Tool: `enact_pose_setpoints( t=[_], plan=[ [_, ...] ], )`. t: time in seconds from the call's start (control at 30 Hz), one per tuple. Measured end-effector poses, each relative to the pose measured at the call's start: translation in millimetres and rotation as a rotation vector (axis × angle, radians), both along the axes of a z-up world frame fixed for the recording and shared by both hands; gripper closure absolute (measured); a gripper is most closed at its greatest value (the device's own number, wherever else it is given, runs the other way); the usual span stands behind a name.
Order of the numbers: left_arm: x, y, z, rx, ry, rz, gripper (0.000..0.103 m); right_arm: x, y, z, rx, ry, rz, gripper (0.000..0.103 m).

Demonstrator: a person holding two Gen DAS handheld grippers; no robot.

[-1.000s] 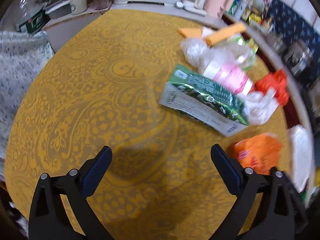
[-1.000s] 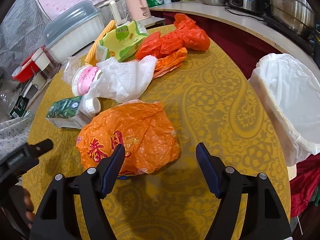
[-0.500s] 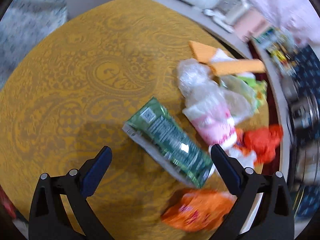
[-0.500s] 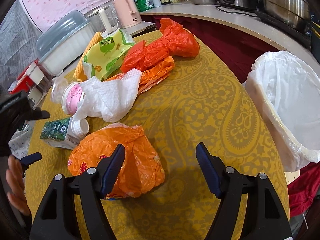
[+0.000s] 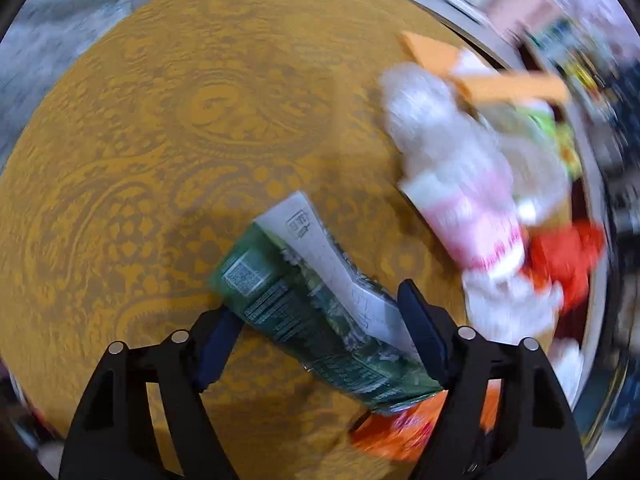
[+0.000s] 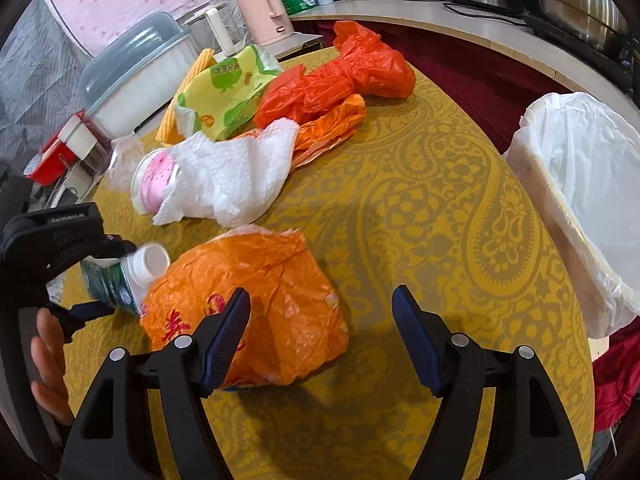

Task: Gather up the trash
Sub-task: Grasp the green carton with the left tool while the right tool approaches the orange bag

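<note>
Bare yellow patterned counter (image 6: 440,208) lies open between the crumpled orange plastic bag (image 6: 256,304) and the white-lined bin (image 6: 580,208); trash crowds the far-left part.

The counter (image 6: 420,208) wore a yellow paisley cloth. On it lay an orange bag (image 6: 256,304), a green carton (image 6: 116,280), white wrap (image 6: 232,176), a cup (image 6: 154,186), red bags (image 6: 340,80) and a green packet (image 6: 224,92).

Both grippers, left gripper (image 5: 320,336) and right gripper (image 6: 320,324): black plastic frames, dark-blue finger pads (image 6: 226,334), silver screws; bare-skinned hand (image 6: 48,364).
</note>
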State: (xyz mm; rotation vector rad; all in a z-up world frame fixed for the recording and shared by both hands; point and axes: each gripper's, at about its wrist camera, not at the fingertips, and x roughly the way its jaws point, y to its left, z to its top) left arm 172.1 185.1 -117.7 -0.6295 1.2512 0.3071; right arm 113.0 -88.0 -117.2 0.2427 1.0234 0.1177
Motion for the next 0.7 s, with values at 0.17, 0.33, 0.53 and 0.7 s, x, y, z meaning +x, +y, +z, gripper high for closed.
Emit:
enact_pose_setpoints(
  t=[0.17,0.33,0.53,0.7],
  plan=[
    [-14.5,-5.8,-0.3,0.069,-0.005,-0.184,0.03,-9.7,8.6,-2.6,0.012,0.011,0.02,0.033],
    [-37.4,-0.4,-10.0,0.035,0.036,-0.248,0.033,-14.5,11.4,-2.5,0.023,0.019,0.017,0.033],
    [-66.6,10.7,-10.3,0.013,0.024,-0.193,0.027,-22.1,16.5,0.2,0.015,0.015,0.032,0.033],
    [-77.2,-8.6,-11.7,0.025,-0.013,-0.245,0.044,-22.5,14.8,-4.5,0.035,0.024,0.02,0.033]
  ],
)
